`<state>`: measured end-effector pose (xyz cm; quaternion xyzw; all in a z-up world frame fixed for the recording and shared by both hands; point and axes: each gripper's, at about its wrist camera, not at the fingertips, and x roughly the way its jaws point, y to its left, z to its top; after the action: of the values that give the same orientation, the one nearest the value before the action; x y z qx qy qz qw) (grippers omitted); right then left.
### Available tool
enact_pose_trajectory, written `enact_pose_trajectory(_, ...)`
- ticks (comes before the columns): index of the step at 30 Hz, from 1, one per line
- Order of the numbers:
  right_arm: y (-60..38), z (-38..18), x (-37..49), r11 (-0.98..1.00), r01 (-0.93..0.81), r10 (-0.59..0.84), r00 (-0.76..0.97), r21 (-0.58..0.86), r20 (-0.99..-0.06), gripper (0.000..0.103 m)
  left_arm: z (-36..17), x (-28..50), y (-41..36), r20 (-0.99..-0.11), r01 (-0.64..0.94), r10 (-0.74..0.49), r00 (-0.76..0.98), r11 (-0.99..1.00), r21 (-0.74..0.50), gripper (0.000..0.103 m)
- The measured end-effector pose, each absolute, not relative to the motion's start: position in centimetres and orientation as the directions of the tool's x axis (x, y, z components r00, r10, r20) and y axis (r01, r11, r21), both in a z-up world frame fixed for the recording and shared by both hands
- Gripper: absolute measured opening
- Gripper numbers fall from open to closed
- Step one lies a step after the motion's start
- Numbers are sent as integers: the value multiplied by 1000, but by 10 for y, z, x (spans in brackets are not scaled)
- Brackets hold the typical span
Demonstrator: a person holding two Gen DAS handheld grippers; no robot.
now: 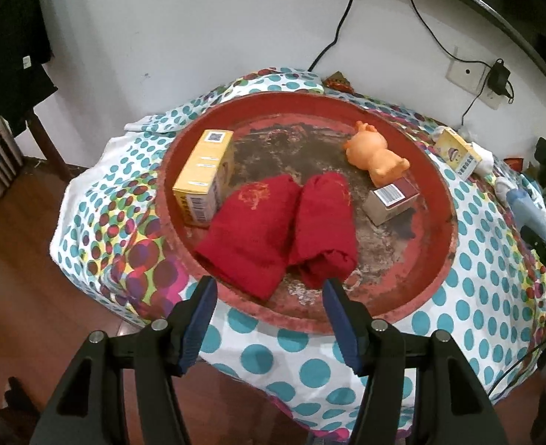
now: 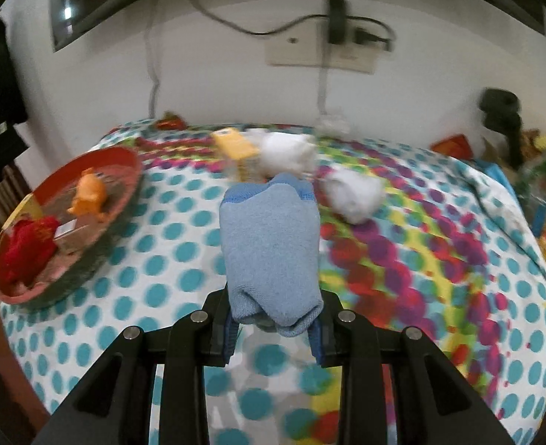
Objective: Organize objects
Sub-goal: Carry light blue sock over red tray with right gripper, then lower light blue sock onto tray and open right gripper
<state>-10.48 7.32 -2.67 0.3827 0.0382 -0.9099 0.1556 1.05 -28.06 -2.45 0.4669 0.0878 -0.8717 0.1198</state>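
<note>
Polka-dotted cloth (image 2: pixel 169 259) covers the whole table, and the round red tray (image 1: pixel 413 296) on it serves as the landmark for everything else. Nearest, the left gripper (image 1: pixel 269 289) hovers just short of the tray's near rim with its jaws spread wide and nothing between them. Just beyond the rim lie two red socks (image 1: pixel 273 230), side by side and touching. Left of them in the tray stands a tall yellow box (image 1: pixel 202 170); right of them a small maroon box (image 1: pixel 393 198), with an orange rubber toy (image 1: pixel 376 155) lying against its far side.

Well to the right of the tray, the right gripper (image 2: pixel 274 328) has its jaws closed on one end of a light blue sock (image 2: pixel 269 248), which juts forward above the cloth.

Judging from the task, the blue sock is probably bound for the tray. It is soft and pinched only at its end, so it could slip free or sag and drag on the cloth. The tray is already crowded, and a low swing could knock the tall box or the toy.

Farther from the tray, beyond the held sock, lie another yellow box (image 2: pixel 235 150) and two white wads (image 2: pixel 321 170), blurred. A wall socket (image 2: pixel 321 50) with cables sits behind.
</note>
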Motion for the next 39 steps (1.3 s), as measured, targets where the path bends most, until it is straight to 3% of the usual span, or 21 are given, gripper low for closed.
enact_pose_trajectory(14, -37, -15, -94, -854, 519, -386, -569, 47, -726, 29, -28, 13, -295, -847, 327, -136, -514, -944, -47, 61)
enact_pose_trajectory(39, -174, -15, -97, -723, 690, -424, -485, -37, -765, 29, -21, 25, -332, -839, 411, -187, -511, -910, -47, 61)
